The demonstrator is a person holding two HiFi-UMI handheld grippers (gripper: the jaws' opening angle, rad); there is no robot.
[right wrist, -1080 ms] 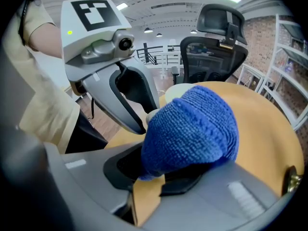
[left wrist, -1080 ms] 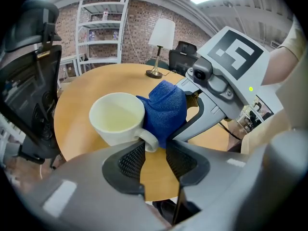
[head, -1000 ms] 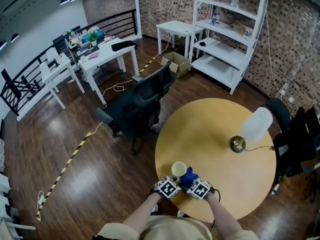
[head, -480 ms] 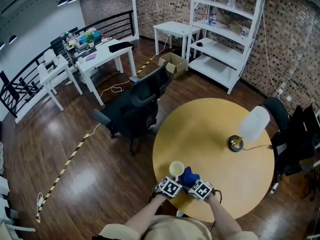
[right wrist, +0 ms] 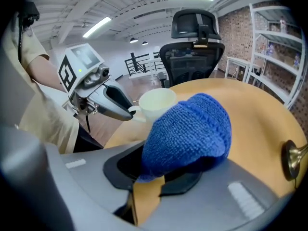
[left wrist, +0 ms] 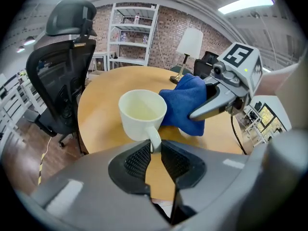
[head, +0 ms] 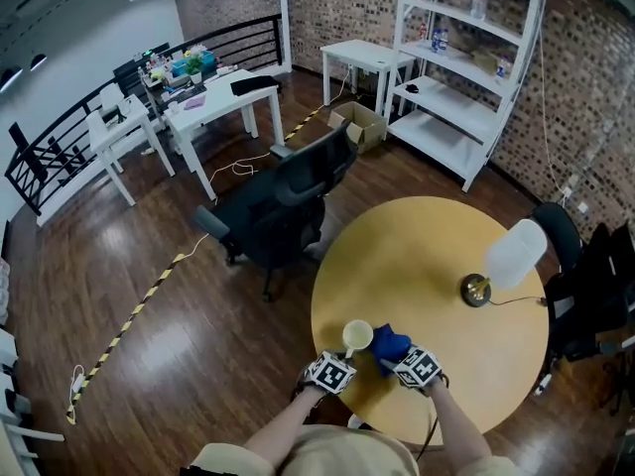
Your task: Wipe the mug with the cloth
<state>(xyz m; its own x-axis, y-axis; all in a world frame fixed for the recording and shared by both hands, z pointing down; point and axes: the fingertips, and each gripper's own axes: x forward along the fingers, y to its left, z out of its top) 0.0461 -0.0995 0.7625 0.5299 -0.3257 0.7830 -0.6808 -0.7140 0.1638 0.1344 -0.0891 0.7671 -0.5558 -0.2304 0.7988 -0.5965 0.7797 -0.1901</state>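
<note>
- A round, yellow wooden table (head: 437, 256) served as the landmark; a cream ceramic mug (left wrist: 142, 112) stood upright on it, close to the table edge nearest the person, its handle turned toward that edge.
- The left gripper (left wrist: 155, 146) reached in over that same near edge. Its jaws had just been closing and stood narrow, with the mug's handle pinched between the black ribbed pads (left wrist: 137, 160).
- The right gripper (right wrist: 154, 170) also hung over the table's near edge, its jaws clamped on a bunched blue terry cloth (right wrist: 187, 134).
- The cloth bulged out past the jaw tips above the tabletop, just beside the mug on the side toward the table's middle; whether it touched the mug's wall could not be told.
- Both grippers pointed steeply down at the table, their marker cubes side by side over its near rim.
- A brass-footed lamp with a white shade (head: 514, 254) stood on the table's right side, well apart from the mug.
- A black office chair (head: 283, 201) stood on the dark wooden floor just off the table's far left edge.
</note>
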